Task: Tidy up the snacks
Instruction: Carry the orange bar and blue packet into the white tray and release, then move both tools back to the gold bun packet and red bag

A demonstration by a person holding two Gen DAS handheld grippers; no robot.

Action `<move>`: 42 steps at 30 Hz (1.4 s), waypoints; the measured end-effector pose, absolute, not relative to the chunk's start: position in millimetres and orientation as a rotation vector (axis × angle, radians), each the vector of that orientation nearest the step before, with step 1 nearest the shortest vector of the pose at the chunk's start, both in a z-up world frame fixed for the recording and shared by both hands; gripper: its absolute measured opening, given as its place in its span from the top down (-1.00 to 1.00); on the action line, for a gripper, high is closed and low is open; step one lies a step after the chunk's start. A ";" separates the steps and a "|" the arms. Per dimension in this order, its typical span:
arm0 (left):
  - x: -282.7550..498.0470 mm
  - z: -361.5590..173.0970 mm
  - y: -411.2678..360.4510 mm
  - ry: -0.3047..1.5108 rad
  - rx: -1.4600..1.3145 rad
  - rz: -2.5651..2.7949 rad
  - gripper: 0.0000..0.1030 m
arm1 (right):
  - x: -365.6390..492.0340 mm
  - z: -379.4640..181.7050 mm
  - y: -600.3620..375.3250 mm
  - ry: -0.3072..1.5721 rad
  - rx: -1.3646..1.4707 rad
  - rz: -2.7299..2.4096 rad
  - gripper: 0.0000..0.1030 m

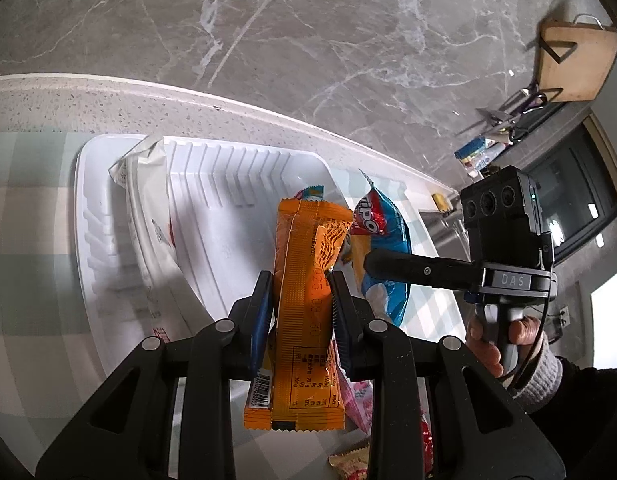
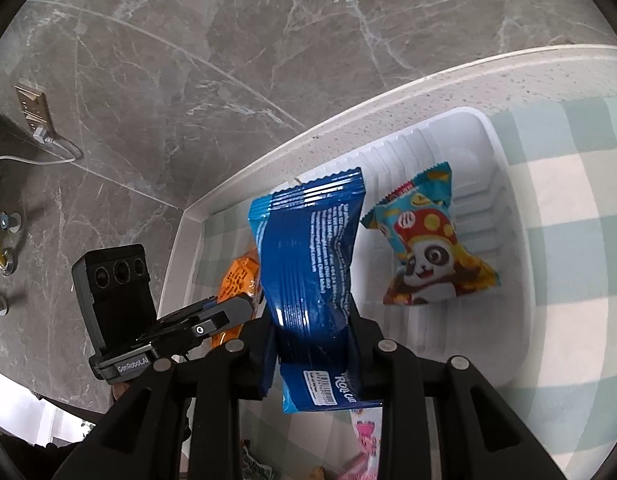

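left gripper [image 1: 302, 280] pinching orange packet [image 1: 308, 280], long axis toward white tray [image 1: 244, 168] ahead | right gripper [image 2: 312, 312] clamping blue packet [image 2: 312, 248], tray ahead-right

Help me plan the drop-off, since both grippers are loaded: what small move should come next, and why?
Probably lower the left gripper a little and release. It is shut on the long orange foil snack packet, which hangs over the ribbed white plastic tray, above bare tray floor. The right gripper, clamping the shiny blue snack packet, is close alongside, so one at a time seems safer.
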State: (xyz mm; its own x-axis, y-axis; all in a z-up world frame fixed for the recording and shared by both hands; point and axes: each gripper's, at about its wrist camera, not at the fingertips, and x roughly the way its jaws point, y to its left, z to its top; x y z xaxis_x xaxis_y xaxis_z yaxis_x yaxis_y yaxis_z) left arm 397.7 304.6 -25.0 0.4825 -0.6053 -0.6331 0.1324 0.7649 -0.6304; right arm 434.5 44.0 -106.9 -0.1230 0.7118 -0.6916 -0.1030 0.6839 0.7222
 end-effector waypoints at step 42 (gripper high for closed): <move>383.3 -12.3 268.5 0.918 -0.267 -0.334 0.14 | 417.4 -74.1 33.3 1.463 0.360 0.713 -0.07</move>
